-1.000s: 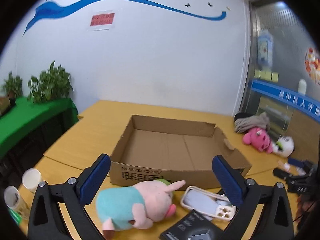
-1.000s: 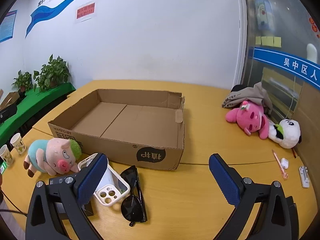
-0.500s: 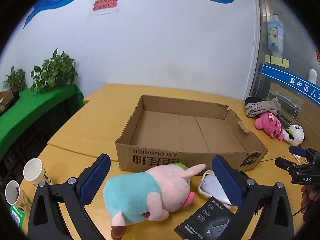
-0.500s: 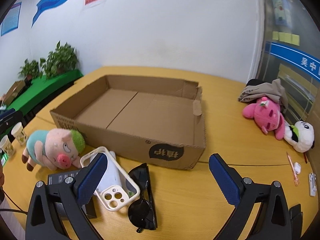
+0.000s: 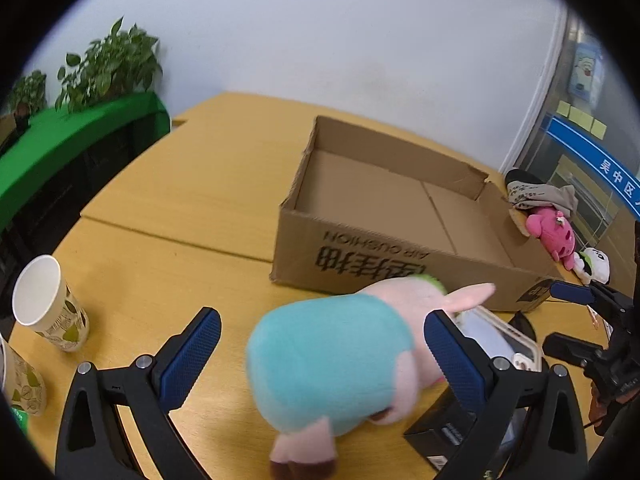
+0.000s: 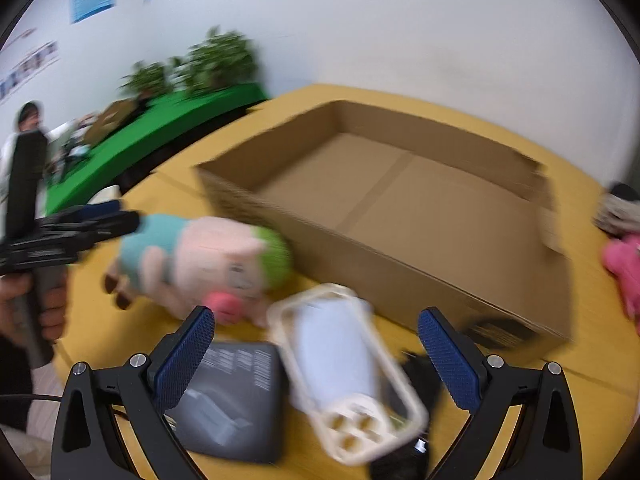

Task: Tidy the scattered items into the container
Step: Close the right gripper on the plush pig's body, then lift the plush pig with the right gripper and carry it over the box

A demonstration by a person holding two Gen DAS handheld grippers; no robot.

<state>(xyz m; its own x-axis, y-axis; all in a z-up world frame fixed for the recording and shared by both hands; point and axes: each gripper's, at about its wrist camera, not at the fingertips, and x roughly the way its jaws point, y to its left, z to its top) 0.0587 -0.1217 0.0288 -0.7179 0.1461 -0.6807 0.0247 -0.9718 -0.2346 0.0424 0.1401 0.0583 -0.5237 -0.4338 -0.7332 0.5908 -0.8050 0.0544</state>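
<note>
A shallow cardboard box (image 5: 400,208) (image 6: 400,208) lies open on the yellow table. A plush pig (image 5: 340,356) (image 6: 208,260) in a teal shirt lies in front of it, between the fingers of my open left gripper (image 5: 320,356). My right gripper (image 6: 316,354) is open above a white phone case (image 6: 344,368) (image 5: 500,344), which leans on a dark flat box (image 6: 236,396) (image 5: 452,432). Black sunglasses (image 6: 416,376) lie partly under the case. The right wrist view is blurred.
Two paper cups (image 5: 48,304) stand at the table's left edge. A pink plush (image 5: 554,236), a panda plush (image 5: 596,266) and a grey cloth (image 5: 540,194) lie at the right of the box. A green-covered bench with plants (image 5: 108,64) runs along the left wall.
My left gripper has moved down and forward, so the plush pig now lies between its fingers. My right gripper has swung left and lower, over the phone case.
</note>
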